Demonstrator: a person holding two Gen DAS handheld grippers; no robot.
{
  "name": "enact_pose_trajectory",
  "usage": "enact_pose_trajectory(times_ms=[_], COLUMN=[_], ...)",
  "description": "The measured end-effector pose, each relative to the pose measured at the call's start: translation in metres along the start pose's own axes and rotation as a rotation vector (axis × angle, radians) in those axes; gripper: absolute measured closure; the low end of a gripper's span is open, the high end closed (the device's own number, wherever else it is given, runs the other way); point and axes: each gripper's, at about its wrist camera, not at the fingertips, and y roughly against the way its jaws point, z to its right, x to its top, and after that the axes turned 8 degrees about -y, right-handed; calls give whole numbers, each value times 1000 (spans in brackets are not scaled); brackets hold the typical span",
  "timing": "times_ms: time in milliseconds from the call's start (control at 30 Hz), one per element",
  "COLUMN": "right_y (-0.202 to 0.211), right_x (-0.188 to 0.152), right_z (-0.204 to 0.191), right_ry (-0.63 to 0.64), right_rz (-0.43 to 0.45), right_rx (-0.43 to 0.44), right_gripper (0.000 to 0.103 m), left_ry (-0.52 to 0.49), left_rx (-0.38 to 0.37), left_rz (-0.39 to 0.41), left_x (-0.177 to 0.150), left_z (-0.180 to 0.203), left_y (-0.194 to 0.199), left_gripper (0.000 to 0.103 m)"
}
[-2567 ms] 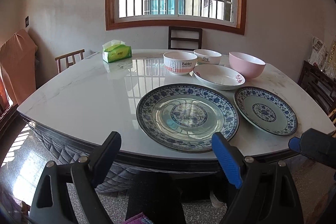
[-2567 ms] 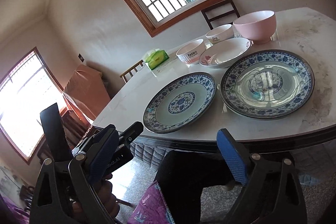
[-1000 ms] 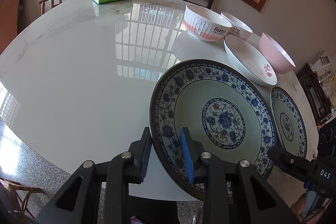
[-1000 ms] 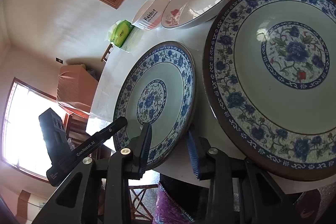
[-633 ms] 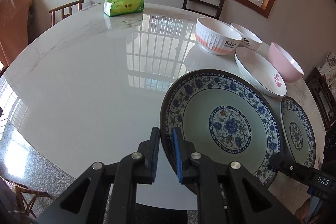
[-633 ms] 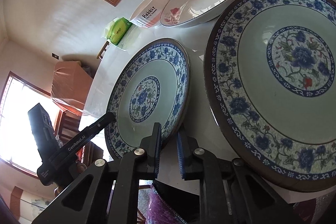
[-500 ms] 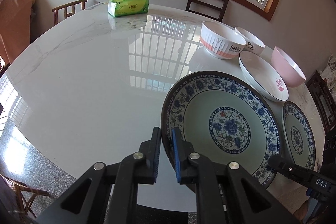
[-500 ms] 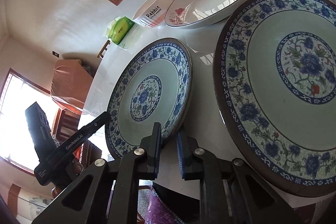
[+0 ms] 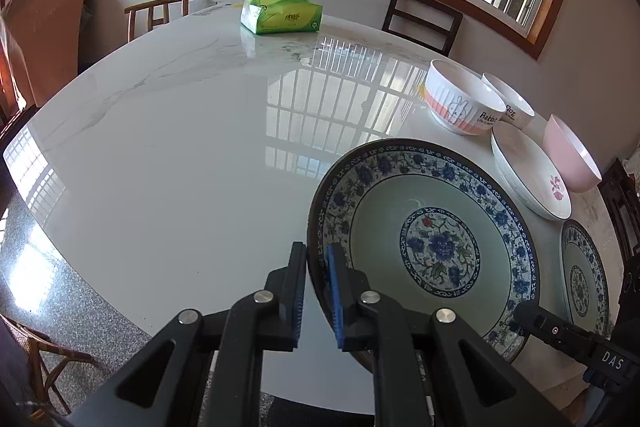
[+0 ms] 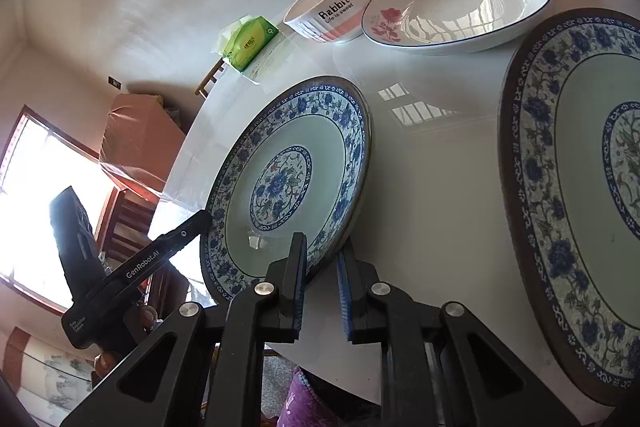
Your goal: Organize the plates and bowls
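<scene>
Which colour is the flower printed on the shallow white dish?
Pink, on the shallow white dish; the right wrist view shows it best.

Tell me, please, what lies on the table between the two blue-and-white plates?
Nothing: in the right wrist view, only bare glossy table separates the smaller plate from the larger plate.

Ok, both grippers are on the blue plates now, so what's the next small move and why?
Probably lift the smaller blue plate with the right gripper and carry it over the large blue plate. Each gripper is clamped on its plate's near rim, the left gripper steadying the large one, and the two plates sit side by side, so nesting them looks natural.
</scene>
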Motion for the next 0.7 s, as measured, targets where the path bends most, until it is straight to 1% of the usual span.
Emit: enact_pose_trajectory(times_ms=[267, 300, 367, 433, 467, 500, 533, 567, 600, 633, 700], right_y=[-12, -13, -15, -15, -14, -11, -8, -3, 2, 7, 22], right_x=[3, 4, 4, 4, 3, 3, 4, 4, 3, 3, 2], right_z=[-5, -5, -6, -7, -8, -8, -8, -8, -7, -6, -4], right_ry=[15, 21, 23, 40, 46, 48, 50, 54, 61, 65, 67], right_rz=[-22, -25, -32, -21, -12, 0, 13, 27, 45, 60, 80], right_rx=[2, 1, 7, -5, -18, -22, -21, -21, -25, -26, 4], right_gripper=[87, 87, 86, 85, 83, 77, 67, 63, 60, 60, 60], left_ry=[17, 17, 15, 24, 26, 32, 38, 40, 39, 39, 39], left_rx=[19, 22, 27, 39, 43, 48, 54, 54, 50, 51, 56], left_rz=[26, 28, 24, 31, 40, 52, 61, 71, 78, 84, 101], left_x=[-3, -4, -4, -4, -5, -5, -5, -5, -5, -4, -4], left_z=[-7, -7, -6, -8, -9, -11, -12, -14, -14, -15, -15], left_y=[1, 0, -1, 0, 2, 4, 7, 9, 12, 14, 21], left_gripper=[91, 90, 83, 64, 61, 57, 55, 54, 54, 54, 54])
